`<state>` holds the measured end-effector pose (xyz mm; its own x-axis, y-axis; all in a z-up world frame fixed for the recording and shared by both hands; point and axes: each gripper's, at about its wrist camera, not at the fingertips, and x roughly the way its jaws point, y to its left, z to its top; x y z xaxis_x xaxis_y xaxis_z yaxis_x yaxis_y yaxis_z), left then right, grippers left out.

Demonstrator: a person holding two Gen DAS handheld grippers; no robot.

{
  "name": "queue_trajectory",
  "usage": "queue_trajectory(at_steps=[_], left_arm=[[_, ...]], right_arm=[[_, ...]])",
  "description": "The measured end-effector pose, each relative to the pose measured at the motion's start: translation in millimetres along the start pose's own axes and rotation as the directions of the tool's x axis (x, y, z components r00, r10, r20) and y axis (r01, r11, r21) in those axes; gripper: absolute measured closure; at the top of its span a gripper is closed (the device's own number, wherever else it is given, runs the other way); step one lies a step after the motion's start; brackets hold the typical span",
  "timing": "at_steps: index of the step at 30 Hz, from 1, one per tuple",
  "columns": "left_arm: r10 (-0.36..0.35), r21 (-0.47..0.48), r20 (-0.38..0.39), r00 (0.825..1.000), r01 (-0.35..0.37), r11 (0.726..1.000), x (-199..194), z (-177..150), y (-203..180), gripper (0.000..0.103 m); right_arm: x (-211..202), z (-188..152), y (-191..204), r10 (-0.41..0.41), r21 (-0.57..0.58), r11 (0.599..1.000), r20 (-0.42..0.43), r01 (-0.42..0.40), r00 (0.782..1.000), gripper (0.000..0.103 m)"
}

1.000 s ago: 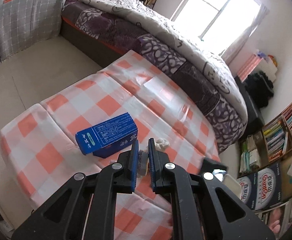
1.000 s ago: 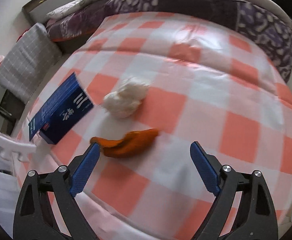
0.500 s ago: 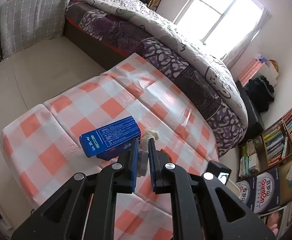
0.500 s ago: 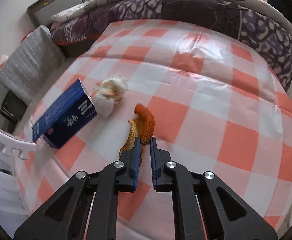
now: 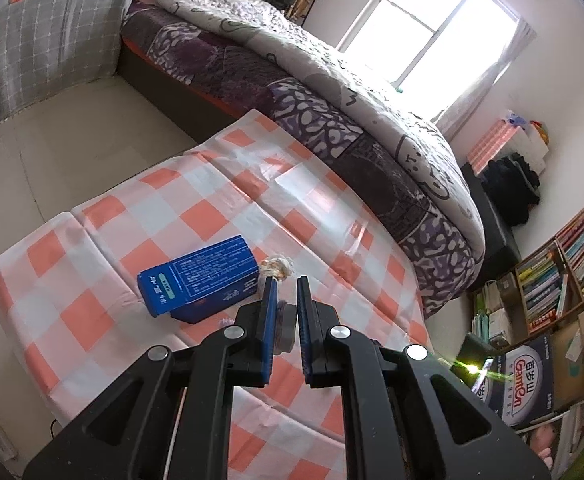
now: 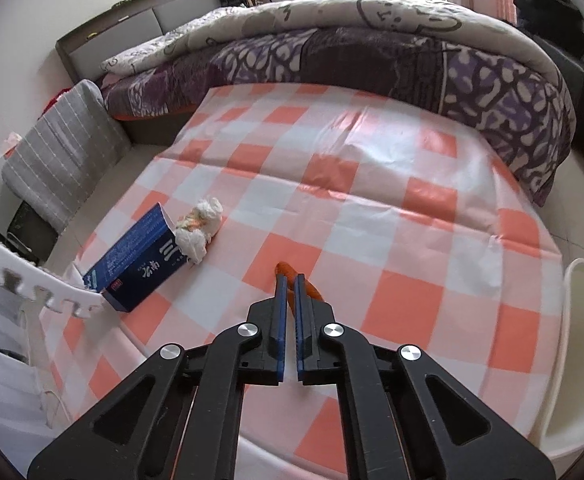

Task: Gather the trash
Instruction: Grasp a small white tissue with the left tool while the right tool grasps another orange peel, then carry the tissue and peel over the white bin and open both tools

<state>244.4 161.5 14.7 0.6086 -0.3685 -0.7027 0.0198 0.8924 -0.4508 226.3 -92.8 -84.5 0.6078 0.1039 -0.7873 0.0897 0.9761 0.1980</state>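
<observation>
My right gripper (image 6: 289, 278) is shut on a curled orange peel (image 6: 312, 290), held a little above the orange-and-white checked tablecloth (image 6: 391, 216). A blue carton (image 6: 140, 272) lies on its side at the cloth's left, with a crumpled white tissue (image 6: 200, 228) touching its far end. In the left wrist view the same blue carton (image 5: 200, 276) and tissue (image 5: 278, 267) lie just beyond my left gripper (image 5: 286, 280). It is shut on a thin grey-white piece (image 5: 287, 326) that I cannot identify.
A white toothed plastic rim (image 6: 32, 292) juts in at the left, near the carton. A white chair edge (image 6: 579, 320) stands at the right. Behind the table is a bed with a purple quilt (image 6: 371, 52). A grey cushion (image 5: 60, 40) and bookshelves (image 5: 563, 280) flank the room.
My right gripper went from wide open to shut on the orange peel and lifted it off the cloth. The left gripper stayed shut and hardly moved.
</observation>
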Motion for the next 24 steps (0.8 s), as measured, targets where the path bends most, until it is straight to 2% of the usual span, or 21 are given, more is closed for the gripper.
queue_trajectory(at_steps=[3, 4, 6, 7, 8, 11, 15, 16, 17, 19, 21, 24], left_arm=[[0.0, 0.021, -0.006, 1.0, 0.0, 1.0, 2, -3, -7, 0.093], [0.003, 0.028, -0.008, 1.0, -0.003, 1.0, 2, -4, -9, 0.093], [0.007, 0.035, -0.01, 1.0, -0.007, 0.999, 3, -5, -10, 0.093], [0.008, 0.036, -0.014, 1.0, -0.008, 0.999, 4, -5, -9, 0.093], [0.01, 0.036, -0.018, 1.0, -0.01, 0.999, 5, -5, -8, 0.093], [0.021, 0.022, -0.027, 0.999, -0.02, 1.0, 8, -5, -1, 0.093], [0.026, 0.013, -0.024, 0.999, -0.026, 1.0, 6, -3, 6, 0.093], [0.027, 0.013, -0.023, 0.999, -0.026, 1.0, 6, -3, 7, 0.093], [0.028, 0.013, -0.021, 0.999, -0.028, 1.0, 5, -2, 8, 0.093], [0.029, 0.01, -0.022, 0.999, -0.029, 1.0, 5, -2, 10, 0.093], [0.029, 0.001, -0.025, 0.999, -0.029, 1.0, 7, -1, 12, 0.093], [0.022, -0.008, -0.023, 0.999, -0.022, 1.0, 7, -1, 10, 0.093]], right_arm=[[-1, 0, -8, -0.009, 0.014, 1.0, -0.008, 0.009, 1.0, 0.097], [-1, -1, -11, -0.015, 0.019, 1.0, -0.009, 0.016, 1.0, 0.093], [6, -2, -14, -0.023, 0.004, 1.0, -0.027, 0.024, 0.999, 0.075], [12, -3, -12, -0.026, -0.005, 1.0, -0.039, 0.026, 0.999, 0.06], [15, -5, -11, -0.028, -0.011, 1.0, -0.049, 0.027, 0.998, 0.055], [37, -11, 1, -0.033, -0.044, 0.999, -0.106, 0.028, 0.994, 0.053], [61, -19, 14, -0.073, -0.087, 0.994, -0.144, 0.061, 0.987, 0.053], [67, -20, 14, -0.078, -0.083, 0.994, -0.16, 0.065, 0.984, 0.057], [71, -21, 13, -0.079, -0.078, 0.995, -0.17, 0.066, 0.982, 0.073], [71, -20, 13, -0.091, -0.091, 0.993, -0.15, 0.078, 0.984, 0.087], [65, -16, 11, -0.064, -0.063, 0.996, -0.138, 0.055, 0.988, 0.09], [44, -9, 14, -0.061, -0.062, 0.996, -0.066, 0.057, 0.996, 0.09]])
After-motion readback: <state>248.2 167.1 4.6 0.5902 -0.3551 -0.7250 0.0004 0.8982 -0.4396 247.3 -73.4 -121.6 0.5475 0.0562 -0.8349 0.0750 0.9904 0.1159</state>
